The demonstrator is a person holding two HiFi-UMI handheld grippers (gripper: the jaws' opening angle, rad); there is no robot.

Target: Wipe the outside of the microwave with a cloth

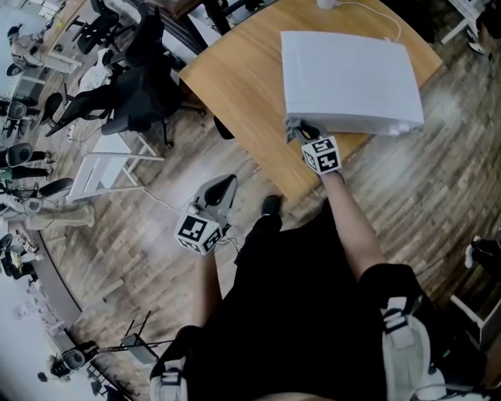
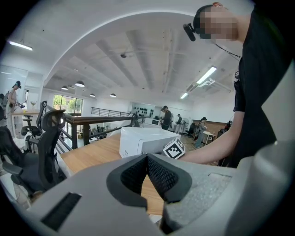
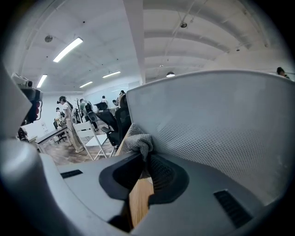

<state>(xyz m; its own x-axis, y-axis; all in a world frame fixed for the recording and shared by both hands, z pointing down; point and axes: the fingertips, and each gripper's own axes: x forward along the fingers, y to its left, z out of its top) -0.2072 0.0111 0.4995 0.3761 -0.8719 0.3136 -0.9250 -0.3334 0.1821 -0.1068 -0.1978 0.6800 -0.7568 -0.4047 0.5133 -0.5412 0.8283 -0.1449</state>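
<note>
A white microwave [image 1: 348, 78] sits on the wooden table [image 1: 243, 102]. My right gripper [image 1: 304, 135] is shut on a grey cloth [image 1: 294, 127] and holds it against the microwave's near left corner. In the right gripper view the cloth [image 3: 138, 142] bunches between the jaws, pressed to the microwave's perforated side wall [image 3: 216, 133]. My left gripper [image 1: 221, 190] hangs off the table's front edge, over the floor, shut with nothing in it. The left gripper view shows the microwave [image 2: 143, 139] and the right gripper's marker cube [image 2: 174, 149] beyond the closed jaws.
A white cable [image 1: 376, 17] runs behind the microwave. Black office chairs [image 1: 129, 94] and a white folding chair [image 1: 106, 168] stand left of the table. The person's legs and black clothing [image 1: 305, 313] fill the space below the table edge.
</note>
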